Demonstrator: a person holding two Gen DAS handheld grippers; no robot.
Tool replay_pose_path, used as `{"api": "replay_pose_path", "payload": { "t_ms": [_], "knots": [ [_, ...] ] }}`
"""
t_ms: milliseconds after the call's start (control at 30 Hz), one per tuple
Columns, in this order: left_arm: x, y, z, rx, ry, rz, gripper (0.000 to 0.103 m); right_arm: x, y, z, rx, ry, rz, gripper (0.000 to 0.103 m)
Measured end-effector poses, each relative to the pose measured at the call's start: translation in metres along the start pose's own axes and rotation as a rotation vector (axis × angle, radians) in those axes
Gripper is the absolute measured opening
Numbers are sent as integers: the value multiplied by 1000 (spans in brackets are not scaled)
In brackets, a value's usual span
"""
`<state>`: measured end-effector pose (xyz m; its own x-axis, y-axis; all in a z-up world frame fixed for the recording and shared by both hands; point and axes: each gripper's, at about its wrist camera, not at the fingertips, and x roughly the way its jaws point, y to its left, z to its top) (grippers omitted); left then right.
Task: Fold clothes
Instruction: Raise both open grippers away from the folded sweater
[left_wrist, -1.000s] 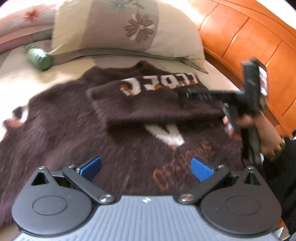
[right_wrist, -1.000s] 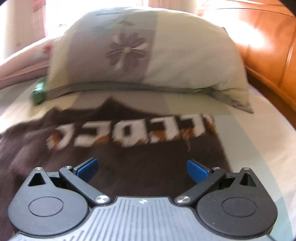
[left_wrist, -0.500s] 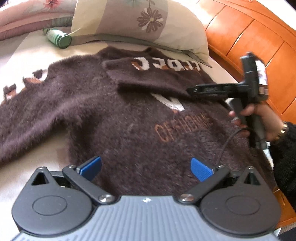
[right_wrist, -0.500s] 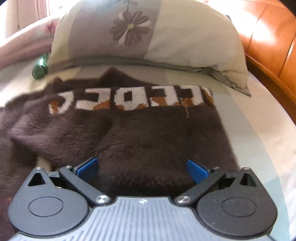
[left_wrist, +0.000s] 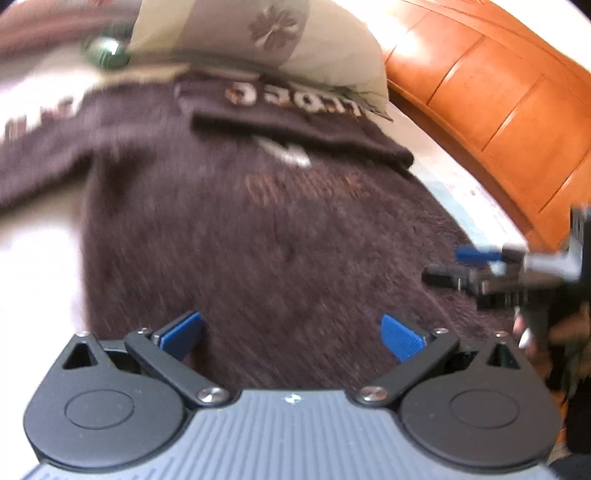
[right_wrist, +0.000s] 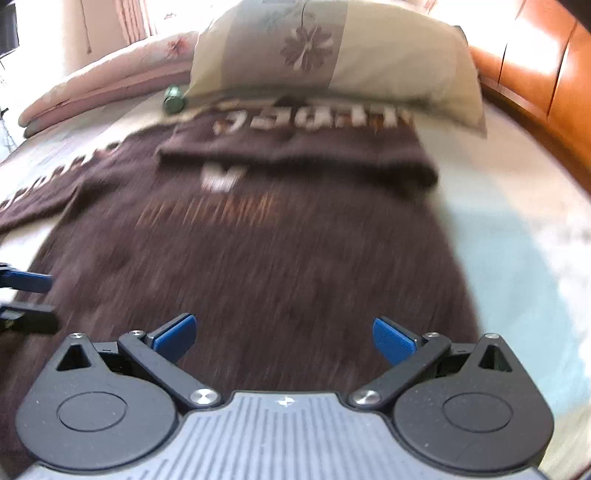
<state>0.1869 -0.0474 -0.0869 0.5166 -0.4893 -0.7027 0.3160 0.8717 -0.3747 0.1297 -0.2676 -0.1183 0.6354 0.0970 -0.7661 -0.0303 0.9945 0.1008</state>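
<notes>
A fuzzy dark brown sweater (left_wrist: 258, 236) (right_wrist: 266, 258) with white and orange lettering lies flat on the bed. Its right sleeve (left_wrist: 295, 122) (right_wrist: 303, 147) is folded across the chest; the left sleeve (left_wrist: 40, 147) (right_wrist: 51, 184) stretches out to the left. My left gripper (left_wrist: 291, 332) hovers open over the lower body, holding nothing. My right gripper (right_wrist: 282, 334) is also open and empty above the hem area. The right gripper (left_wrist: 480, 266) shows at the right edge of the left wrist view, the left gripper (right_wrist: 26, 295) at the left edge of the right wrist view.
A floral pillow (left_wrist: 266, 40) (right_wrist: 332, 55) lies just beyond the sweater's collar. A green bottle (left_wrist: 105, 53) (right_wrist: 173, 101) rests to its left. An orange wooden headboard (left_wrist: 498, 99) (right_wrist: 535, 81) runs along the right. A pink quilt (right_wrist: 110, 85) is piled far left.
Both grippers have pulled back from the folded sleeve toward the sweater's hem. The right gripper has left the sleeve lying across the chest. Both views are now motion-blurred.
</notes>
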Motion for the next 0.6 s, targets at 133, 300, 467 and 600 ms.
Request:
{"api": "replay_pose_path", "payload": {
  "t_ms": [133,300,467,600],
  "knots": [
    [-9,-3,-14,-1,-44,19,102,-6,7,-27,-17,-21,-41,103],
    [-29,5,-14,-31,-65,7,102,-12,7,-31,0,-7,-38,103],
    [-54,38,-6,-153,-174,15,102,-10,11,-32,-11,-2,-57,103],
    [-73,84,-4,-299,-244,55,102,-10,12,-31,-9,2,-64,103]
  ]
}}
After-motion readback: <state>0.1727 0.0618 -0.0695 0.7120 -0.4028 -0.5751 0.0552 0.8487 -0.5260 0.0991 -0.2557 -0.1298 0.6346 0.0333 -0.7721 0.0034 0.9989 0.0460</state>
